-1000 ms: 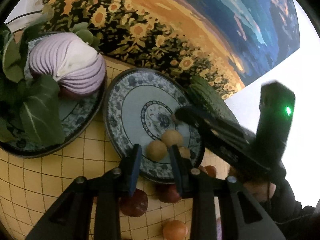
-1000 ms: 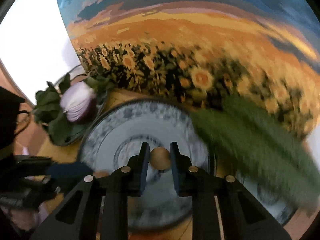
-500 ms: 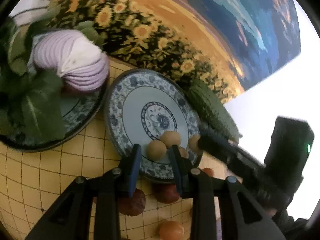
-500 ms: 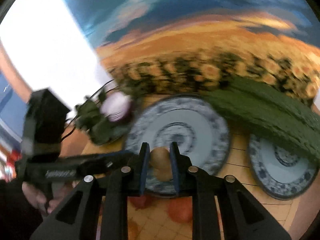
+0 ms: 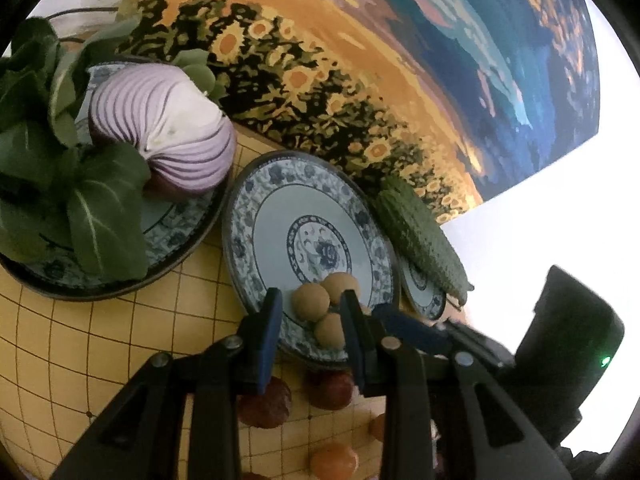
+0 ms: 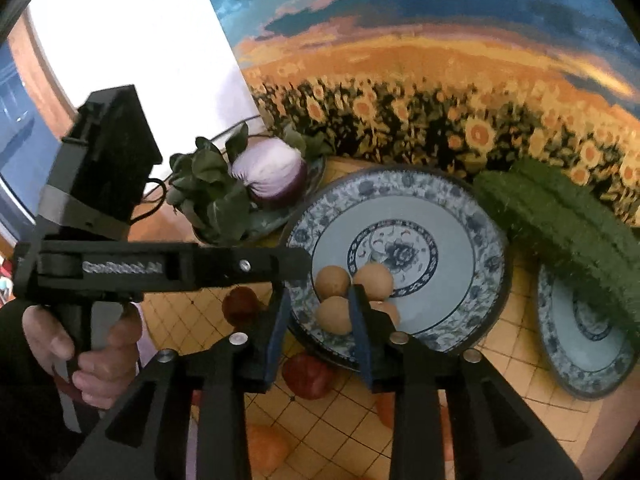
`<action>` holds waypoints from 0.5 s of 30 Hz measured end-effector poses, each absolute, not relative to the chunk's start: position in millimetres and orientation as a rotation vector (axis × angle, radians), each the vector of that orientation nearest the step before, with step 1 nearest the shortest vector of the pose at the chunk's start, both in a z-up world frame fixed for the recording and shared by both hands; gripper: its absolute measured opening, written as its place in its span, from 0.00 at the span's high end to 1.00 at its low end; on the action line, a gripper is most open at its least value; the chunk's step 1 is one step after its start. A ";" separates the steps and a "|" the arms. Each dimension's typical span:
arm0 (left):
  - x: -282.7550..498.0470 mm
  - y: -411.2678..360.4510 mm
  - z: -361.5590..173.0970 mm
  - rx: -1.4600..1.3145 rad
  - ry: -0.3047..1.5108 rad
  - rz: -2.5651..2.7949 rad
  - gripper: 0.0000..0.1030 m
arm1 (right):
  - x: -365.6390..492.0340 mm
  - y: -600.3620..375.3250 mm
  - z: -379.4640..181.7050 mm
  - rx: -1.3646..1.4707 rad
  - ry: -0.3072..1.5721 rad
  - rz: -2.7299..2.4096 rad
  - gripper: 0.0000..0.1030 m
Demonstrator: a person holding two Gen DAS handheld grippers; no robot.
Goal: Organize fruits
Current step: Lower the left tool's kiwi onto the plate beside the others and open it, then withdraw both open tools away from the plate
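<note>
Backdrop: sunflower-field painting (image 6: 440, 92), blue sky
Wall: white (image 6: 132, 28)
Surface: yellow gridded tablecloth (image 5: 80, 344)

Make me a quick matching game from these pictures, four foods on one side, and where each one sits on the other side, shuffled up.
Things:
1. halved purple onion
2. tan round fruits
3. bumpy green gourd
4. dark red fruits

Places:
A. on the yellow grid cloth, off any plate
B. lying across the small plate
C. on the plate with leafy greens
D. near the front edge of the big blue-patterned plate

Pairs: 1-C, 2-D, 3-B, 4-A
</note>
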State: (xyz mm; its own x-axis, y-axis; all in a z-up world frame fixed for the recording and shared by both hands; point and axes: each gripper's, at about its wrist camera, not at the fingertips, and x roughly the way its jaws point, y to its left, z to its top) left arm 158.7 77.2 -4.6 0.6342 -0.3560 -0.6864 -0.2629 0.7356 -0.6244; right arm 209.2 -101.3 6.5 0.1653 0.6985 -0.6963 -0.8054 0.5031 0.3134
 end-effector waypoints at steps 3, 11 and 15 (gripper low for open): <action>155.8 70.6 1.5 -0.705 0.916 -0.067 0.71 | 210.8 -111.6 12.0 -0.122 0.899 1.058 0.69; 128.6 49.3 14.5 -0.509 0.956 -0.063 0.71 | 194.9 -147.7 16.4 -0.072 0.888 0.998 0.69; 114.0 42.5 17.5 -0.480 0.968 -0.078 0.71 | 175.4 -156.1 12.0 -0.096 0.881 0.979 0.69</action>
